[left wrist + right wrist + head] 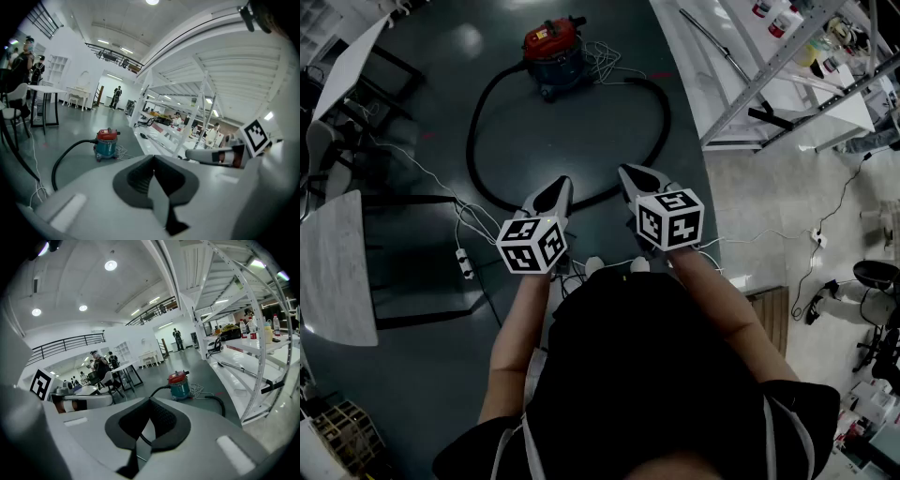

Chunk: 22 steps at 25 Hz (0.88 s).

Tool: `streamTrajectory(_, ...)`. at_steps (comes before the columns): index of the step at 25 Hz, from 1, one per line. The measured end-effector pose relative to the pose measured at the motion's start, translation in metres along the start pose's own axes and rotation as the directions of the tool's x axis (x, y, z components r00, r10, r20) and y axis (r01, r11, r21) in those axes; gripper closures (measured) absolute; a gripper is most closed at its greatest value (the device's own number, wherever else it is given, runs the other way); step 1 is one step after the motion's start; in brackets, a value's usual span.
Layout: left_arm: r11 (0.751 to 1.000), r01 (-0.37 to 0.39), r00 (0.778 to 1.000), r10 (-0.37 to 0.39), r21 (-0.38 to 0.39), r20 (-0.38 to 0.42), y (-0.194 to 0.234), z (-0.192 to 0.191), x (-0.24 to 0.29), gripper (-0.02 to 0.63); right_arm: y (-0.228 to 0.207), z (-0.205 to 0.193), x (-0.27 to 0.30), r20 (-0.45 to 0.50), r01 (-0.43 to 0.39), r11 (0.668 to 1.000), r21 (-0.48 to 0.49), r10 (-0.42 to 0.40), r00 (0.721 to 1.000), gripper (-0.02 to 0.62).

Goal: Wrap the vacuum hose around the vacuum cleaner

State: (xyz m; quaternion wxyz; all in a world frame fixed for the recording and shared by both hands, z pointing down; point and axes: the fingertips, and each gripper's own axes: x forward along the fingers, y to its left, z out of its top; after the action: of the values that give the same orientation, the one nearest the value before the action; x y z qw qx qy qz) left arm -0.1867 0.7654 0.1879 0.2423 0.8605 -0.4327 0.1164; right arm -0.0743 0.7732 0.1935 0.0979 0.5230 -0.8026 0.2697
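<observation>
In the head view we see the vacuum [554, 47] well ahead of both jaws. Its hose [659, 117] loops over the floor, the near bend crosswise just beyond our tips. The left gripper [560, 185] and right gripper [625, 172] point forward and slightly down, equally near. In the left gripper view the jaws are closed and empty. The right gripper view shows the same.

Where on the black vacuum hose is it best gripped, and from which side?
Probably the near arc of the hose, lying flat on the floor just beyond the left gripper and right gripper, both shut. Come from above, jaws opened across the round tube; that slack stretch, farthest from the vacuum cleaner, should lift freely.
</observation>
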Motion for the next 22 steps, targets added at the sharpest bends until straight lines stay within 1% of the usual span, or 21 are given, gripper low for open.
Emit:
streamTrajectory(10,1.0,0.016,1.0,-0.016,0.005,-0.018,-0.001,-0.006,0.001,0.597,0.003,-0.004,0.0,-0.001,0.009,1.0,0.017,-0.009,1.0,0.601)
streamTrajectory(15,0.999,0.048,0.999,-0.048,0.003,-0.021,-0.001,-0.008,0.0,0.597,0.003,-0.008,0.001,0.008,0.013,0.998,0.055,-0.013,1.0,0.601)
streamTrajectory(18,0.997,0.068,0.997,-0.068,0.018,-0.033,0.001,-0.008,0.0,0.597,0.005,-0.012,0.005,-0.006,0.022,0.998,0.058,-0.022,1.0,0.601)
streamTrajectory(22,0.996,0.079,0.996,-0.077,0.035,-0.055,0.008,-0.012,0.0,0.597,0.007,-0.017,0.012,-0.012,0.038,0.997,0.069,-0.037,0.999,0.601)
